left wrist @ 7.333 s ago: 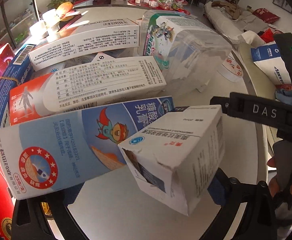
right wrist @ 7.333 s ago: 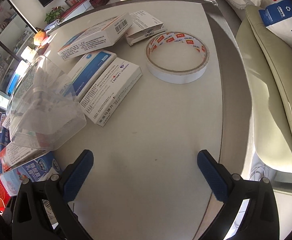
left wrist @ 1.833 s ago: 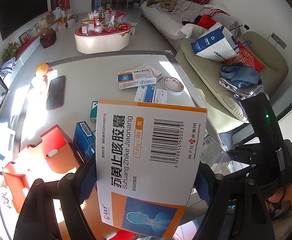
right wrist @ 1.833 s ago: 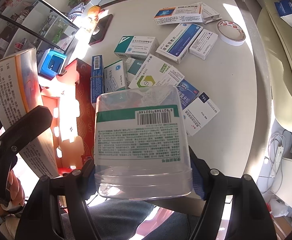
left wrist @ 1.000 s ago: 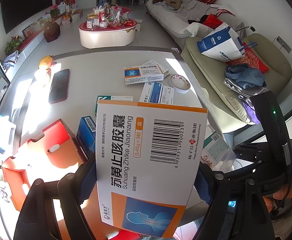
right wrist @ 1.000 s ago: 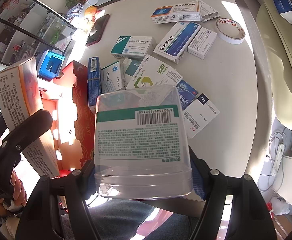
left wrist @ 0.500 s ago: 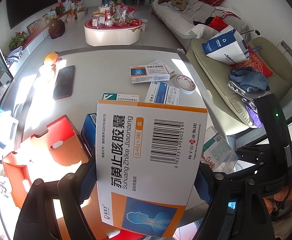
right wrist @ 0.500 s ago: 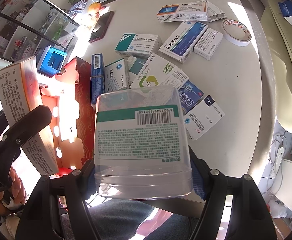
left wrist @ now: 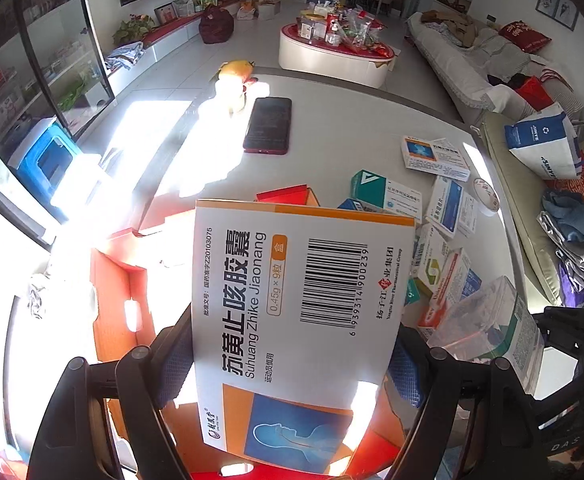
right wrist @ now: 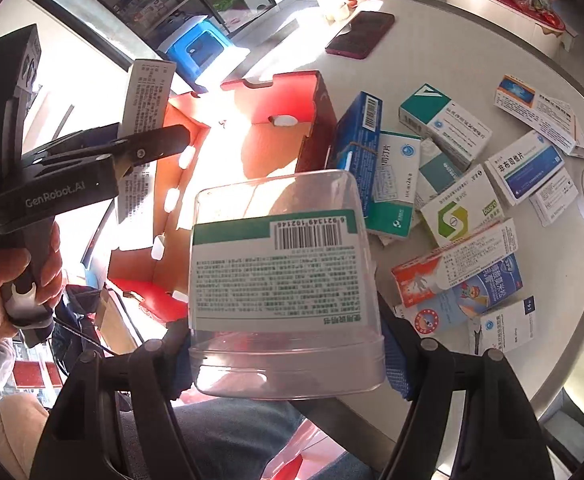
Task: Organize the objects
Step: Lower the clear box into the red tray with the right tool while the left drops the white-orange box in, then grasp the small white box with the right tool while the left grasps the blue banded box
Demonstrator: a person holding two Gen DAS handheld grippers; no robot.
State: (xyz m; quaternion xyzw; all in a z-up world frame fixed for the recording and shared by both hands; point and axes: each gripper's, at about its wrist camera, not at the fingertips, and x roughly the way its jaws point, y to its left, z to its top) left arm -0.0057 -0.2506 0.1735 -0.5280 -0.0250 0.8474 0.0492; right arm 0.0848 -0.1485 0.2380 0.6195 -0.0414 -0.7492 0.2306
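Left gripper fingers clamp an orange-and-white medicine box above the red carton; right gripper fingers clamp a clear plastic container.

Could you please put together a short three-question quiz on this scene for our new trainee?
1. What does the left gripper hold?
2. True or false: the clear plastic container lies on the table.
3. Which is nearest the dark phone? A) tape roll B) yellow fruit C) red cardboard box

Key:
1. The orange and white medicine box, pinched between its pads.
2. False; the right gripper holds it above the table.
3. B
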